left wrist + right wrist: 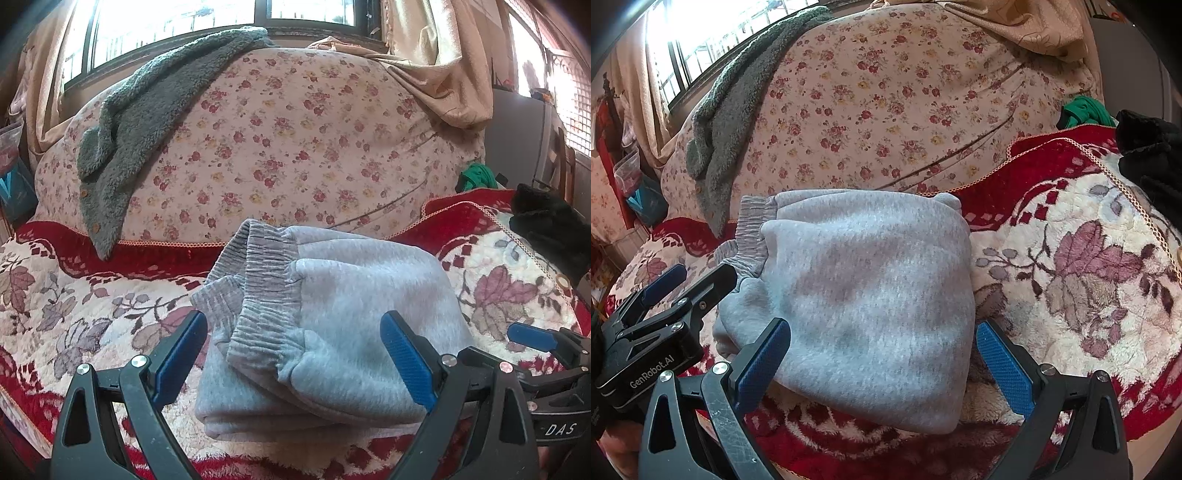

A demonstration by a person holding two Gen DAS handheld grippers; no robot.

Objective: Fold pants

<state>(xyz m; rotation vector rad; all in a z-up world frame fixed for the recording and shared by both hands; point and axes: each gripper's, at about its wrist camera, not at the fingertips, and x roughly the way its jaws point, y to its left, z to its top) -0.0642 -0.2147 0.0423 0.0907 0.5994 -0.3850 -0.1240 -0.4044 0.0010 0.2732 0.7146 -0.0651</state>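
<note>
The grey fleece pants (332,325) lie folded into a thick stack on the red and cream floral blanket (74,302), ribbed waistband (266,280) at the left and on top. My left gripper (295,358) stands open just in front of the stack, its blue pads either side of the near left corner, gripping nothing. From the right wrist view the same folded pants (871,295) fill the middle, and my right gripper (882,365) is open around the stack's near edge without pinching it. Each gripper shows at the edge of the other's view.
A large bundle in rose-print cloth (288,140) rises behind the pants, with a grey-green fleece garment (147,122) draped over its left. A black garment (550,225) and a green cloth (476,175) lie at the right. Windows and beige curtains are behind.
</note>
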